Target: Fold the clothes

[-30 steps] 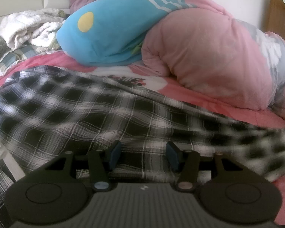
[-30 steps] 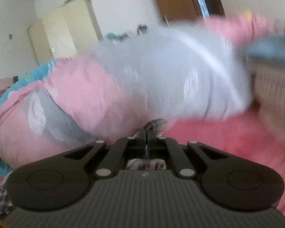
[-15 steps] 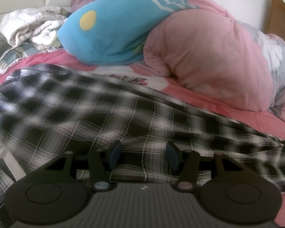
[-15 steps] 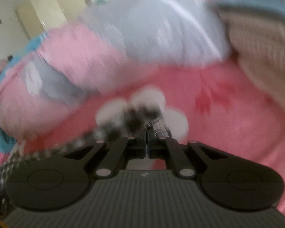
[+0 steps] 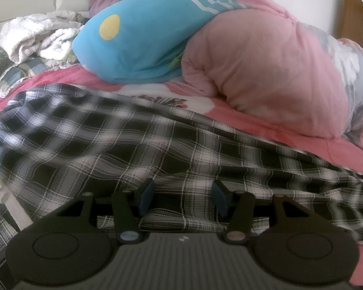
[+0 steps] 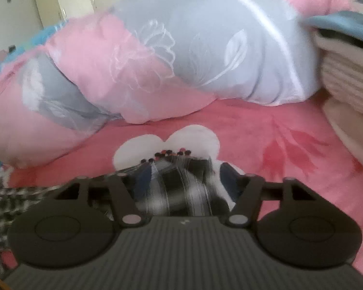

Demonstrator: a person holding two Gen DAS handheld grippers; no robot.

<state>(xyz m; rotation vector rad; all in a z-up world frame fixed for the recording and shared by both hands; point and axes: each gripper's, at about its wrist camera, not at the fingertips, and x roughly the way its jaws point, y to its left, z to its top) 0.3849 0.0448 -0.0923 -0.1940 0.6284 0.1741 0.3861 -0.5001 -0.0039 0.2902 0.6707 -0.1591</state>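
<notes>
**A:** What has changed, working left to right?

**B:** In the left wrist view, little. The left gripper (image 5: 182, 197) sits at the lower middle of the frame where it sat a second ago, jaws about half open over the black-and-white plaid garment (image 5: 123, 145). Cloth lies between and beneath the blue pads (image 5: 146, 194), but they are not pressing on it. The garment's right end, a blur a second ago, now lies still and sharp on the pink floral bedsheet (image 5: 273, 133).

**A:** And the right wrist view?

**B:** That is where the change is. The right gripper (image 6: 182, 178) was pinched shut on a plaid corner a second ago, and its jaws have just been opening. They now stand wide, with a blurred bunch of plaid cloth (image 6: 179, 186) loose between them, resting on the sheet's white flower (image 6: 193, 137).

**A:** Meaning for the folding?

**B:** I judge that end has been laid down and let go, so this spread or fold step looks finished.

**A:** How does the garment lie?

**B:** In the left view its long axis crosses the frame from left edge to lower right, narrowing to the right. Behind it, the rolled pink and grey quilt (image 5: 266, 72) and a blue blanket (image 5: 142, 43).
</notes>
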